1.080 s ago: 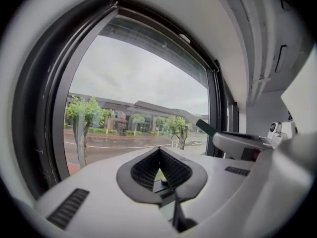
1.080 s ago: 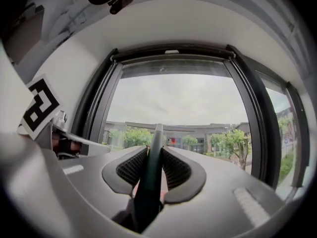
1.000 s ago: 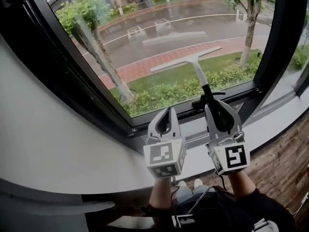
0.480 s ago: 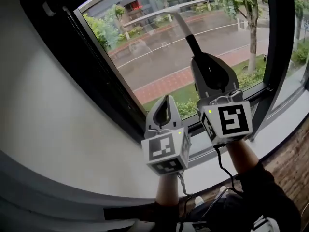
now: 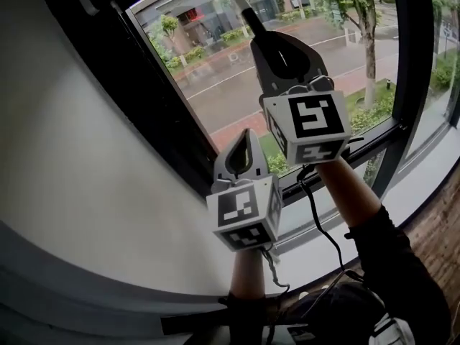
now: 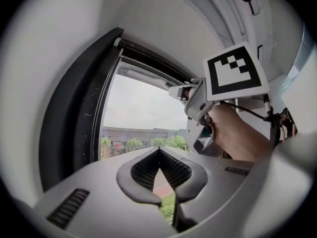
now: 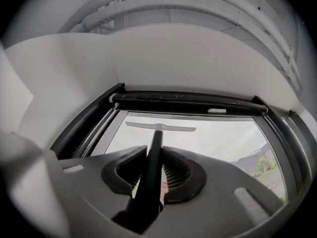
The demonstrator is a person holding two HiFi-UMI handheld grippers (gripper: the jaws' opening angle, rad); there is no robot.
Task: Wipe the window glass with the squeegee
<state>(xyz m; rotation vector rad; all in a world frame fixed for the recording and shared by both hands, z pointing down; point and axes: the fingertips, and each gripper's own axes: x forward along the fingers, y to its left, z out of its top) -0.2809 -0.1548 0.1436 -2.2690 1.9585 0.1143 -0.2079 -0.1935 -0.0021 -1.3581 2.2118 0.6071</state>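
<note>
Our right tongs (image 7: 153,175) are clenched on the dark handle of the squeegee (image 7: 155,148), which runs up between the ribbed pads and out towards the pane. Our left tongs (image 6: 161,175) are closed on nothing; only the trees and roofs outside show past them. They hang lower and to the left of the right pair, near the dark side frame (image 5: 154,99), and take no part in the work.

Out from the right grip, the handle ends in the pale blade (image 7: 160,127). The blade lies level across the window glass (image 7: 223,140), high on the pane and just below the top frame (image 7: 188,99). It seems to sit against the glass, though we cannot tell for sure that it touches.

We judge this to be the head of a stroke, with the blade set at the top and the pull down not yet made. The next move calls for us to draw the right arm down in one steady line. We should keep the blade level and pressed evenly to the glass, and hold the grip firm so the handle does not twist. We would do well to keep the left tongs out of the blade's path.
</note>
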